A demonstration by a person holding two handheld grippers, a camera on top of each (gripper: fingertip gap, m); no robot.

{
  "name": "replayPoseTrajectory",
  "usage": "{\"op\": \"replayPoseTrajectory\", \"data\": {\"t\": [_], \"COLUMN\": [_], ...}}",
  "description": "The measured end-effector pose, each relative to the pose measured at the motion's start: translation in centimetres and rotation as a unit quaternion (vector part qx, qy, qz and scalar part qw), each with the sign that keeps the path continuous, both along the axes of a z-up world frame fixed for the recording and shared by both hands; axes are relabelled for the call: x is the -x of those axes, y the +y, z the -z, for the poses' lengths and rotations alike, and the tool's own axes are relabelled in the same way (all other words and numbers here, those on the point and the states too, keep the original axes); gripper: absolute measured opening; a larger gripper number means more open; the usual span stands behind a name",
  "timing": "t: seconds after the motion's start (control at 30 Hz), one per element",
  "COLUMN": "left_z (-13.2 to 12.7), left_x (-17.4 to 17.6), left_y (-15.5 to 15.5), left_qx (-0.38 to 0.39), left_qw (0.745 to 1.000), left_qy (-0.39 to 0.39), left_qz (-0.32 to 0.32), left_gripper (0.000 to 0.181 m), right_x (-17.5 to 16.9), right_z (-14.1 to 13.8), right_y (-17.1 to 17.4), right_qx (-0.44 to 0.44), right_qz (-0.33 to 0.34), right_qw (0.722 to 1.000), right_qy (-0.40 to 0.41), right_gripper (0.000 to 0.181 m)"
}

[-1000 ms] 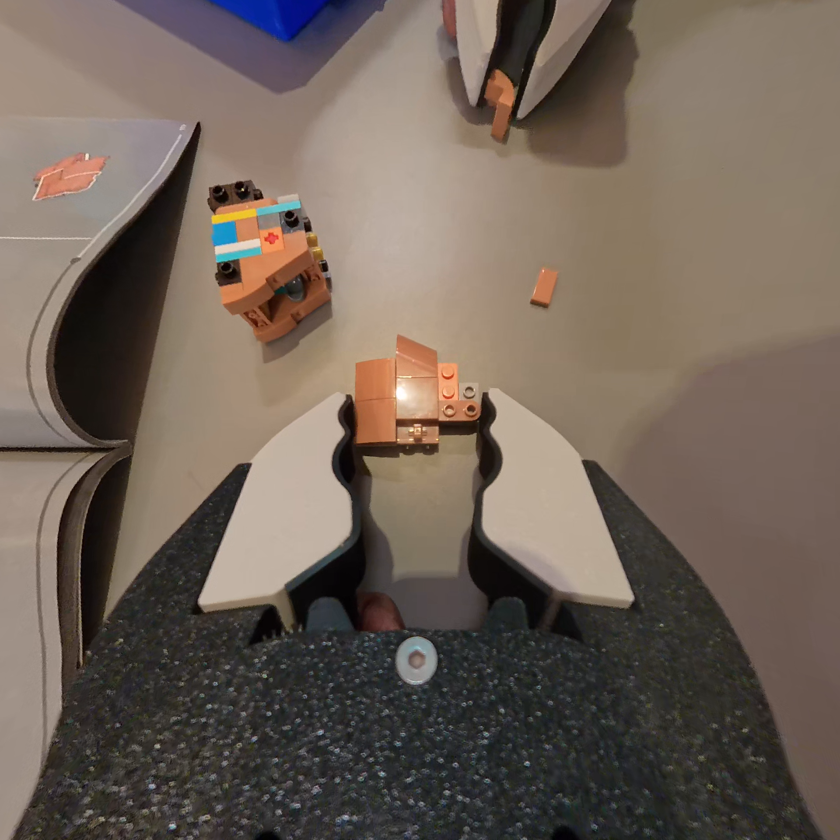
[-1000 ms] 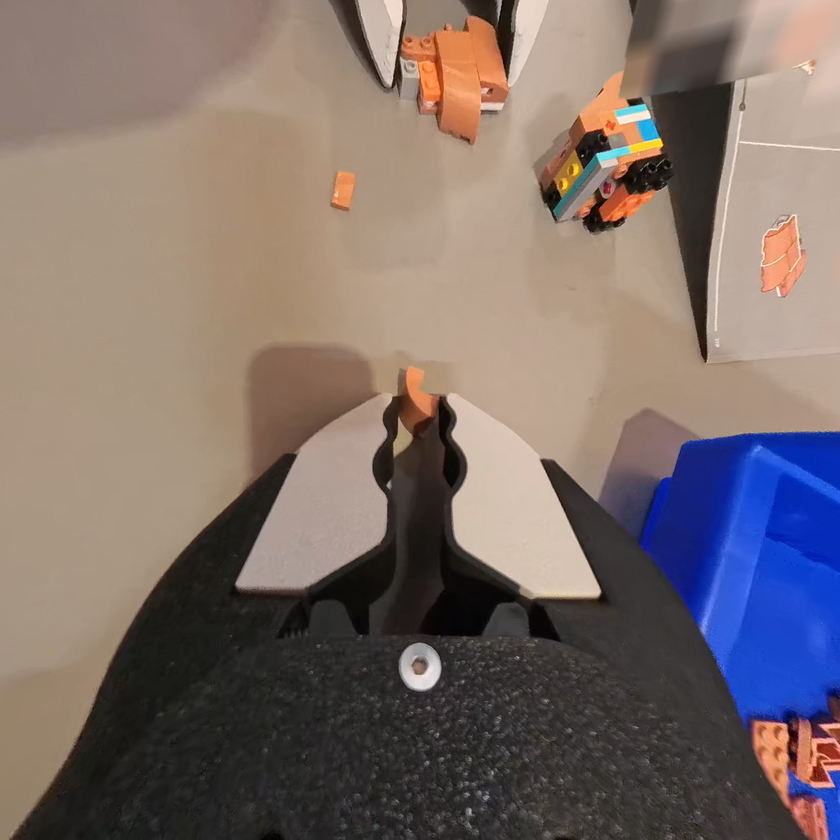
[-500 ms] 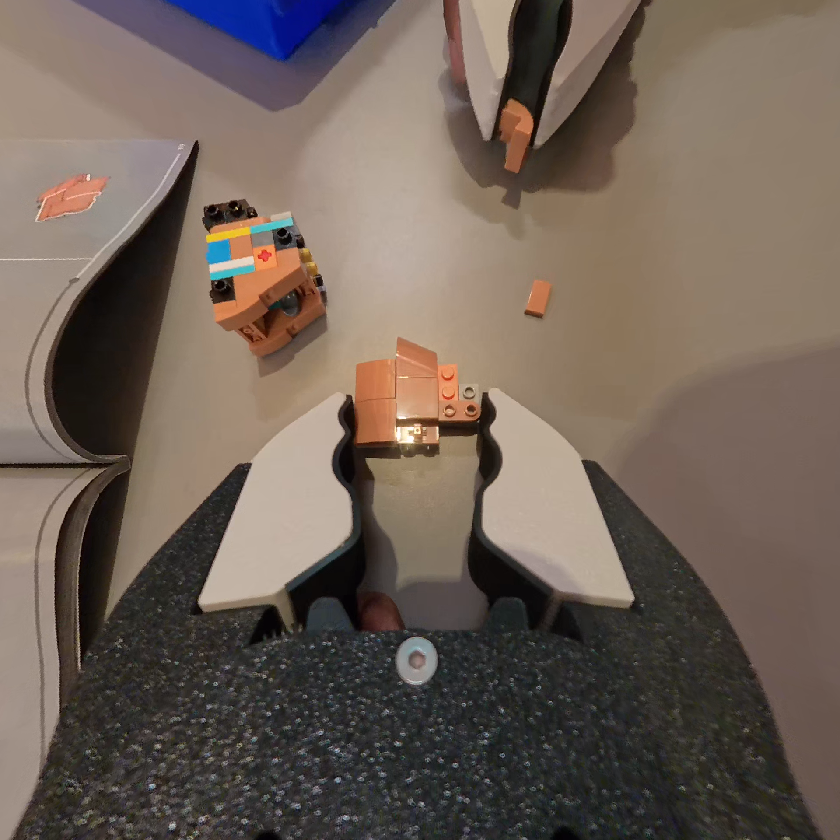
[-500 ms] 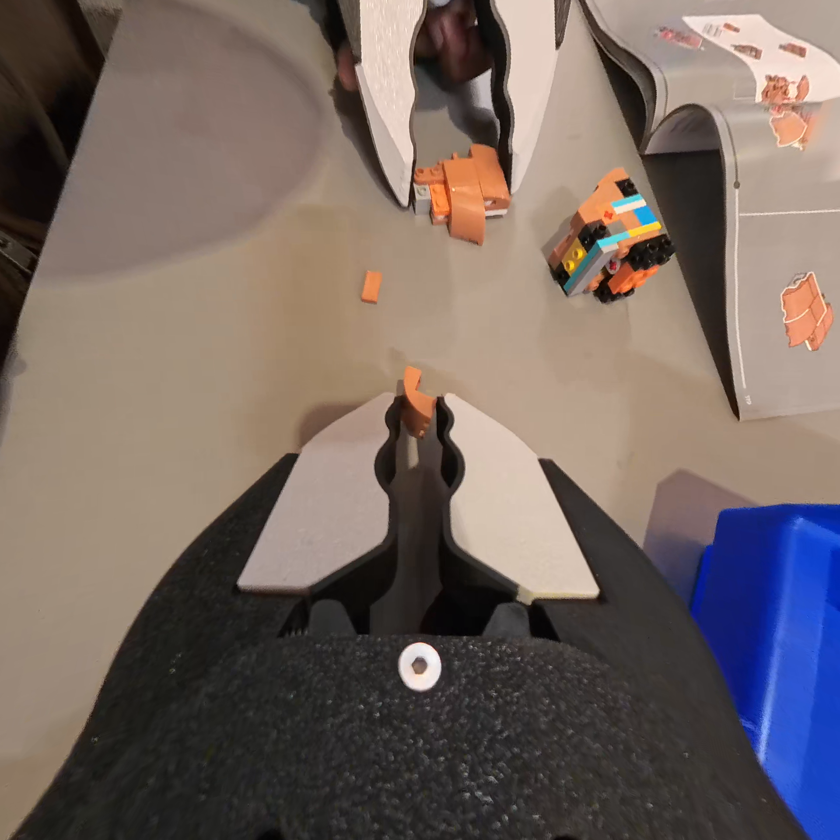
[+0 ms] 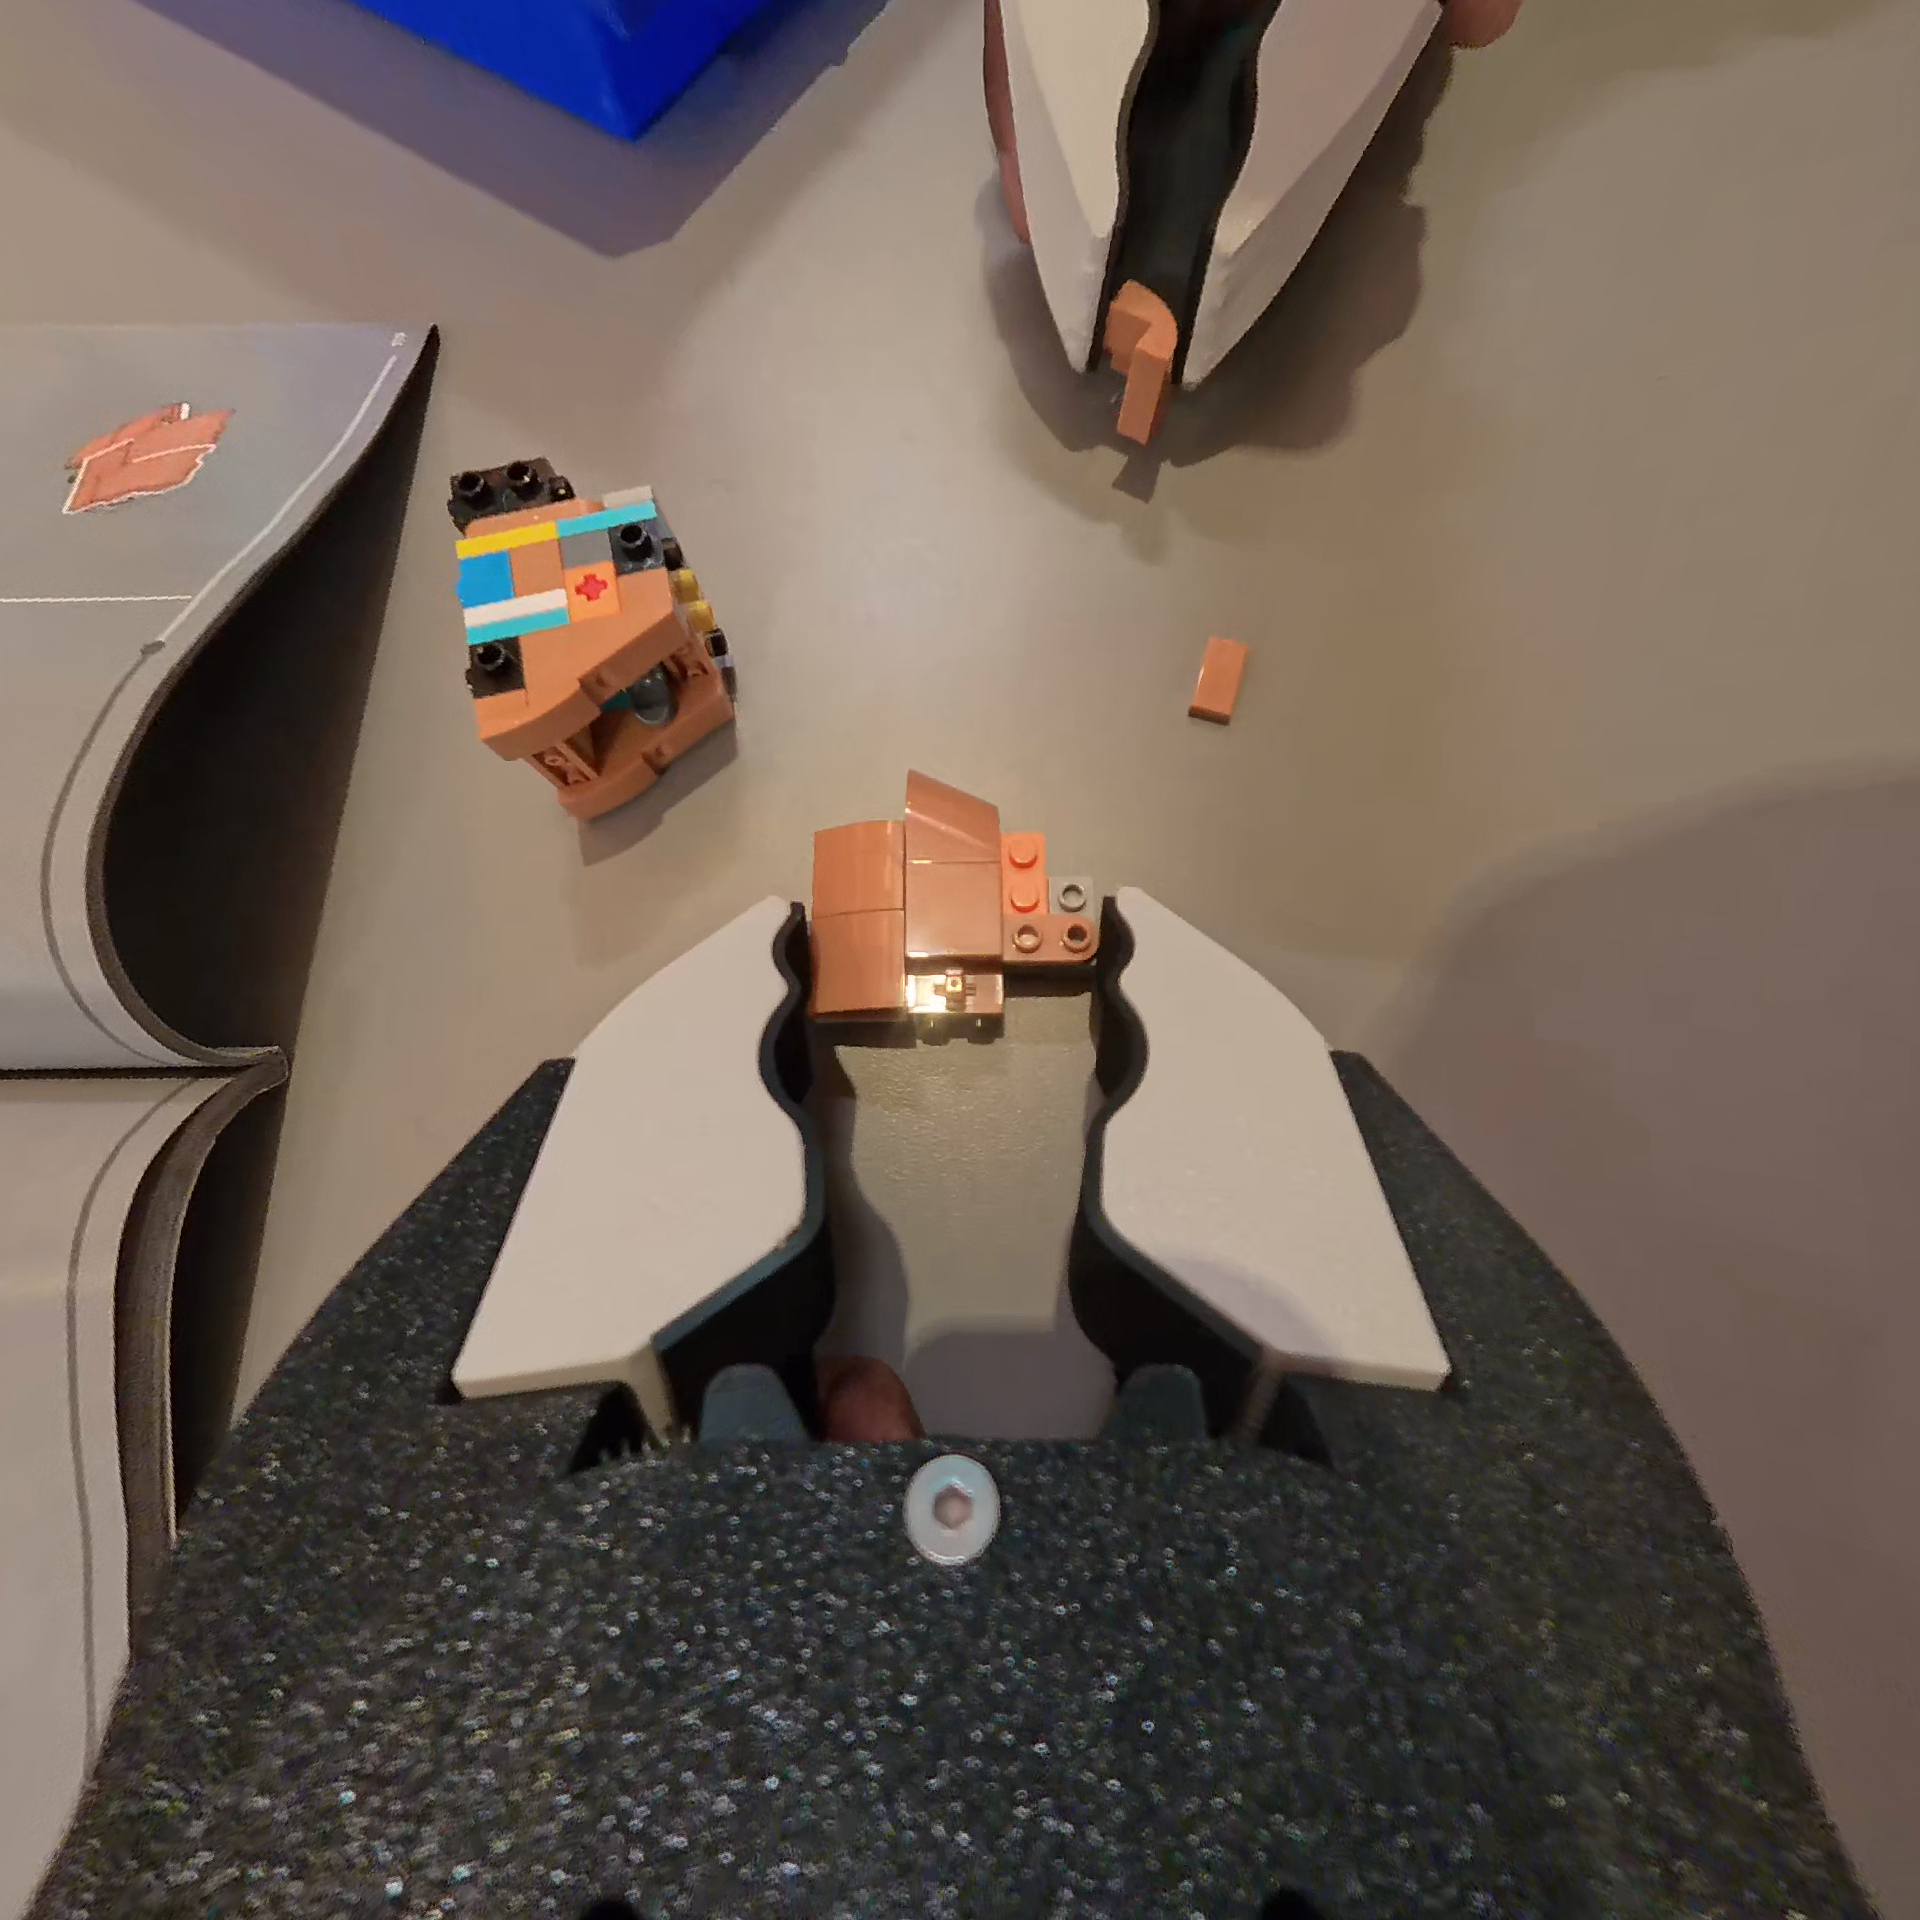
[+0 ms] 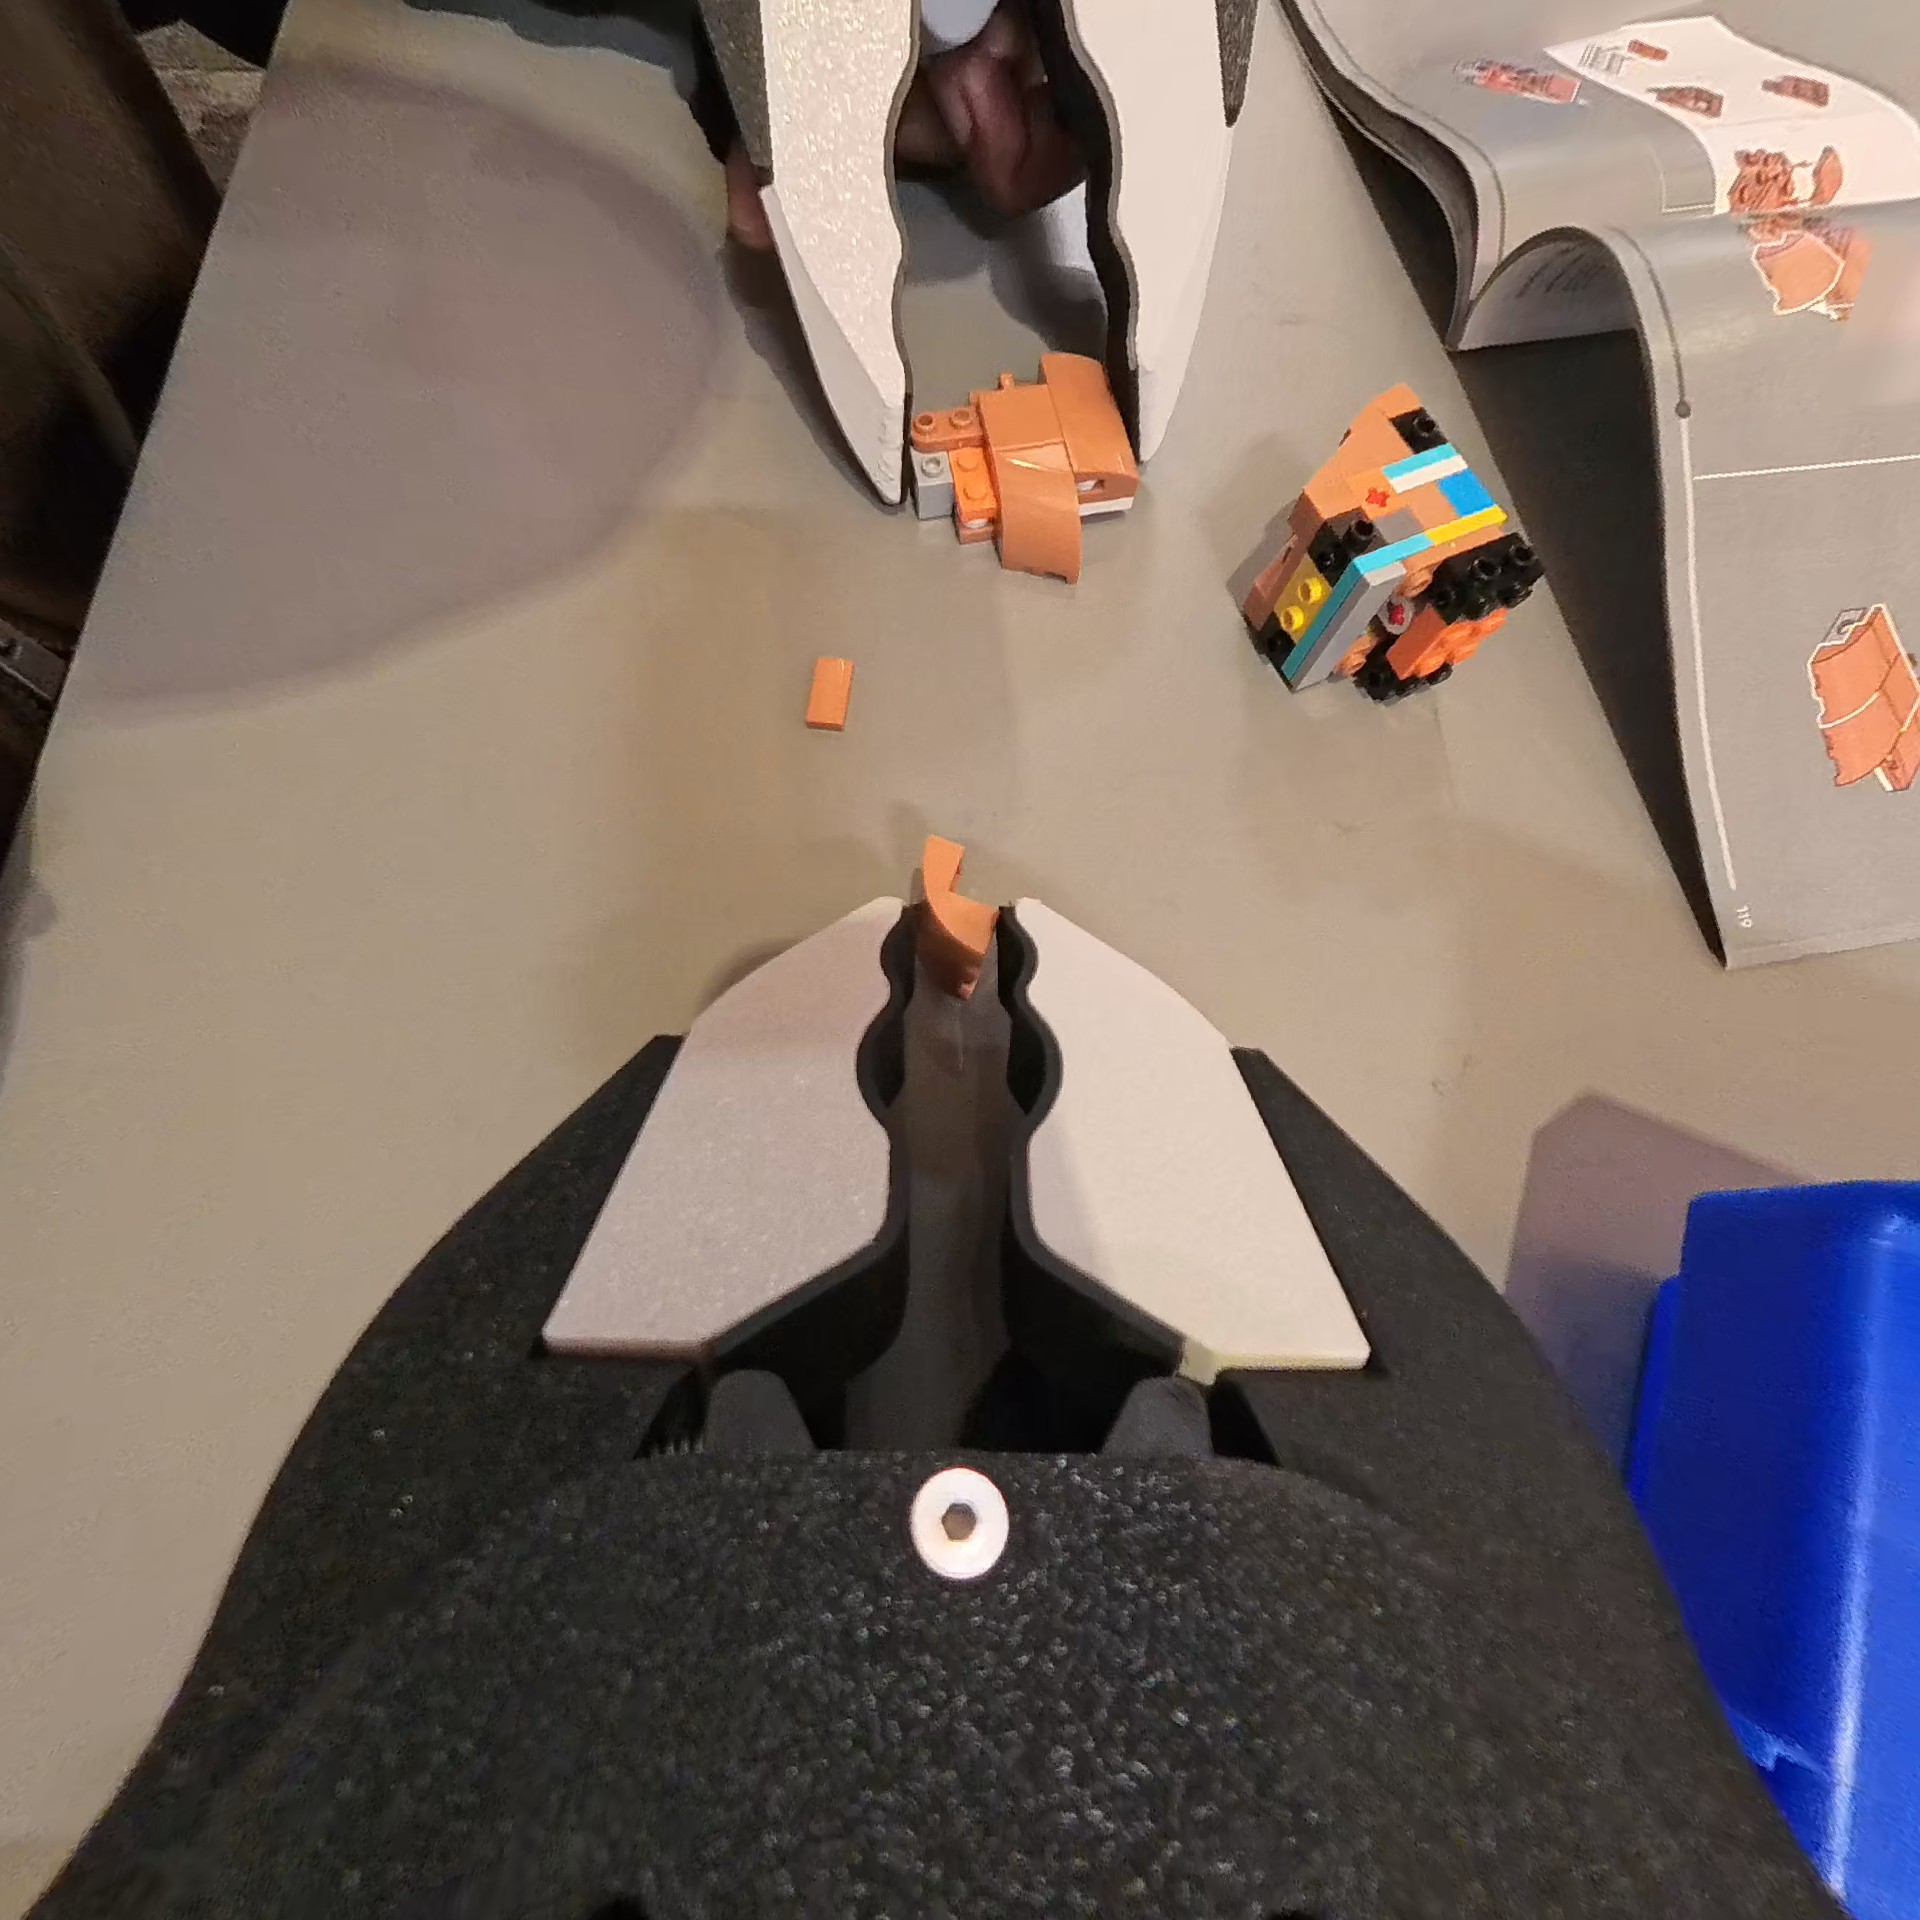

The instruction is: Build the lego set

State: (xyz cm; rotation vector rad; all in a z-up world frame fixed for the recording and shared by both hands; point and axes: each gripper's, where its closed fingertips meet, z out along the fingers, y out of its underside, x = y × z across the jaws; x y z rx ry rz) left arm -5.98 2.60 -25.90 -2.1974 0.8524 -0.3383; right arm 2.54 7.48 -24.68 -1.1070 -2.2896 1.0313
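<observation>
My left gripper (image 5: 948, 920) is shut on a small brown lego assembly (image 5: 935, 899) with orange studs and a grey stud on its right side, resting on the table. It also shows in the right wrist view (image 6: 1023, 462), held by the left gripper (image 6: 1013, 457) at the top. My right gripper (image 6: 956, 914) is shut on a small curved brown brick (image 6: 951, 914), held just above the table. In the left wrist view the right gripper (image 5: 1138, 364) holds that brick (image 5: 1141, 369) at the top, pointing down.
A larger multicoloured lego model (image 5: 577, 634) lies on its side left of the assembly, also in the right wrist view (image 6: 1382, 551). A loose brown tile (image 5: 1218, 677) lies on the table (image 6: 828, 694). An open instruction booklet (image 5: 125, 644) lies left. A blue bin (image 6: 1808, 1455) stands near my right gripper. Tip to tip, the grippers are about 11 centimetres apart. The loose brown tile (image 5: 1218, 677) is about 5 centimetres from my left fingertips. Look for it in the right wrist view (image 6: 827, 690) too.
My right gripper has moved nearer to the left gripper with the curved brick in it. The left gripper and its assembly have stayed in place.
</observation>
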Motion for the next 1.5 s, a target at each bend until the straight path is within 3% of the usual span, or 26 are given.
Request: {"op": "replayPoseTrajectory", "data": {"t": [1.17,1.5], "left_z": [-0.1,-0.4], "left_x": [-0.2,-0.5], "left_y": [0.1,0.5], "left_qx": [-0.012,-0.037], "left_qw": [1.0,0.999], "left_qy": [0.004,0.014], "left_qz": [0.006,0.008], "left_gripper": [0.053,0.053], "right_x": [0.1,0.7], "right_z": [0.0,-1.3], "right_y": [-0.6,-2.4], "right_qx": [0.007,0.071], "right_qz": [-0.008,-0.015], "right_qw": [1.0,0.997], "right_qy": [0.0,0.004], "right_gripper": [0.014,0.014]}}
